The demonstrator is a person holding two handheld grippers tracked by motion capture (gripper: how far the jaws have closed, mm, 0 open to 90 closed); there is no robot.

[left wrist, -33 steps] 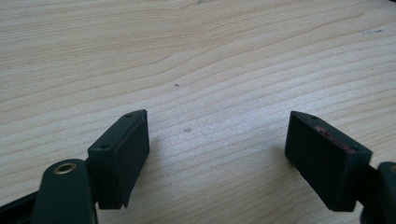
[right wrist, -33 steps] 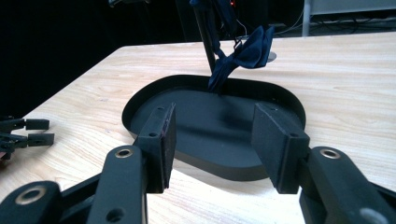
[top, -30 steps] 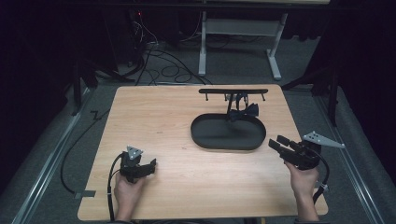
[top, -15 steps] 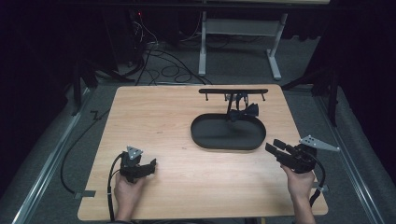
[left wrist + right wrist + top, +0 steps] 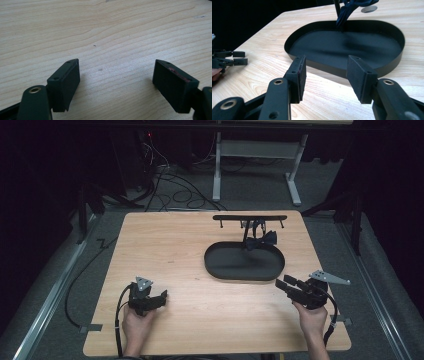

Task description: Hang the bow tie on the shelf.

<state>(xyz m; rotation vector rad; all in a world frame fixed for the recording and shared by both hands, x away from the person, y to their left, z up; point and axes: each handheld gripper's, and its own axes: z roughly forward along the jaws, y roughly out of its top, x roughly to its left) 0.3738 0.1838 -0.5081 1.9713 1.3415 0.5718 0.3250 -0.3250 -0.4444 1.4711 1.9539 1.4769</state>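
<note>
Nothing looks started: both my left tongs (image 5: 161,298) and right tongs (image 5: 285,283) gape apart, holding nothing, low over the counter (image 5: 175,245). The black tray (image 5: 244,262) lies just beyond my right tongs, a dark bow (image 5: 261,241) hanging from the stand (image 5: 249,218) at its far edge, untouched.

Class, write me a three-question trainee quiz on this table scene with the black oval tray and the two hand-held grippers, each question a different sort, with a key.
1. True or false: the left gripper holds something between its jaws.
2. The black oval metal tray lies nearer which gripper? A) left B) right
3. Fill in: the dark bow-shaped item hangs from a thin black ____ behind the tray.

Key: 1 false, its jaws stand open over bare light wooden tabletop; 2 B; 3 rack.
</note>
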